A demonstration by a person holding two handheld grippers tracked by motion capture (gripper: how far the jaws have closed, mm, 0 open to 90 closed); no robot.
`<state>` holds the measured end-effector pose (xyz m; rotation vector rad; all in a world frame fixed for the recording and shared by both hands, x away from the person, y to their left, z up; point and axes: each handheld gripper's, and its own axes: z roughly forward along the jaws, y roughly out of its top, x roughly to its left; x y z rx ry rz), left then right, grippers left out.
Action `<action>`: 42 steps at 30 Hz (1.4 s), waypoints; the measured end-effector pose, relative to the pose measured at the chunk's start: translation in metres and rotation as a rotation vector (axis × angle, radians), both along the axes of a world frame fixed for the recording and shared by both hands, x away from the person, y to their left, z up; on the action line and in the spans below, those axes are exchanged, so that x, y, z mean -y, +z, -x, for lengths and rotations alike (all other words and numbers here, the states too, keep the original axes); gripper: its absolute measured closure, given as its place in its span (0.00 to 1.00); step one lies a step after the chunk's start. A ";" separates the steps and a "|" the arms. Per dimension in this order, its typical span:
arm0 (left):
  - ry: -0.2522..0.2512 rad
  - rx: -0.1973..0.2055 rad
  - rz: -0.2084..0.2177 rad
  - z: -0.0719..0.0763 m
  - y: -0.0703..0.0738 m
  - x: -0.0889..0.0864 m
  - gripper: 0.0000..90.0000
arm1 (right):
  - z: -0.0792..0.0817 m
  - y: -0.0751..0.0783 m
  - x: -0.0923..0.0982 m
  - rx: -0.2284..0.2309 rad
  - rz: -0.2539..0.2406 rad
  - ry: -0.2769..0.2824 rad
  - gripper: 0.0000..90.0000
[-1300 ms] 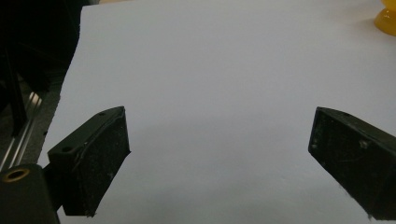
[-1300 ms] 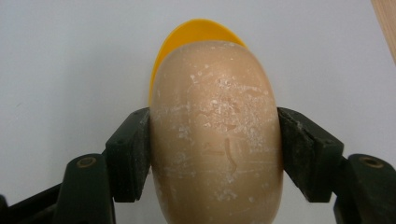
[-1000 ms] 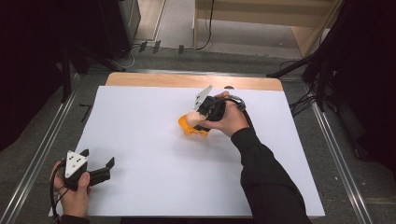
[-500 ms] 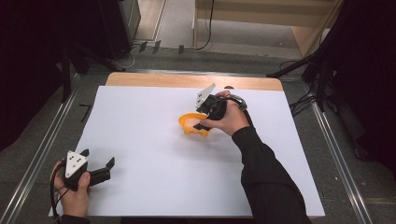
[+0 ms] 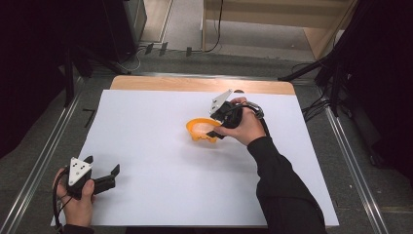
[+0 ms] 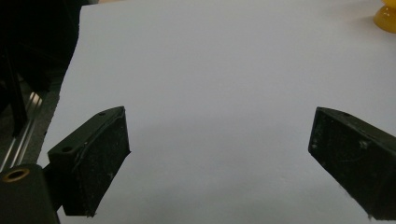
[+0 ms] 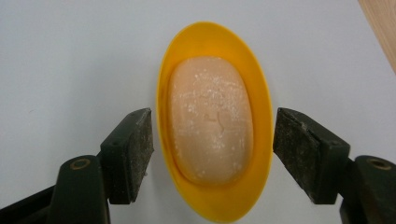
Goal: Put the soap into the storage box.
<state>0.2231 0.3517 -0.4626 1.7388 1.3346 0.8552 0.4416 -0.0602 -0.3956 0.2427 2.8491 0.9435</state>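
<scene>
While the right gripper point(image 7: 212, 147) has its jaws just opening, pads slightly clear of the rim, the yellow soap dish point(image 7: 261, 116) with its soap bar point(image 7: 210, 121) sits between them on the white sheet point(image 7: 70, 60). Likely light, rigid, slick plastic; grip across the narrow sides. Left gripper point(image 6: 219, 158) wide open, empty.

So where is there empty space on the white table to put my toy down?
The wide white stretch between the left gripper and the yellow dish is bare, and so is the far left corner of the table. It is crowded only around the dish, where the right gripper sits.
</scene>
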 end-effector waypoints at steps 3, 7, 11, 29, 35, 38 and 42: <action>0.000 -0.001 -0.002 0.000 0.000 0.000 0.06 | 0.002 -0.001 0.004 -0.001 0.003 -0.012 0.31; -0.001 -0.002 -0.003 0.000 0.000 0.000 0.06 | 0.007 -0.002 0.014 -0.017 -0.022 -0.037 0.23; -0.001 -0.004 -0.002 0.000 0.000 0.001 0.06 | 0.012 -0.003 0.020 -0.023 -0.016 -0.067 0.16; -0.003 -0.003 -0.006 0.000 0.000 0.001 0.06 | 0.028 -0.014 0.051 -0.090 -0.042 -0.102 0.00; -0.002 -0.006 -0.012 0.000 0.000 0.001 0.06 | 0.034 -0.018 0.062 -0.091 -0.041 -0.119 0.00; -0.003 -0.006 -0.012 0.000 0.000 0.001 0.06 | 0.036 -0.020 0.069 -0.082 -0.048 -0.132 0.00; -0.003 -0.007 -0.014 0.000 0.000 0.001 0.06 | 0.041 -0.022 0.076 -0.077 -0.049 -0.148 0.00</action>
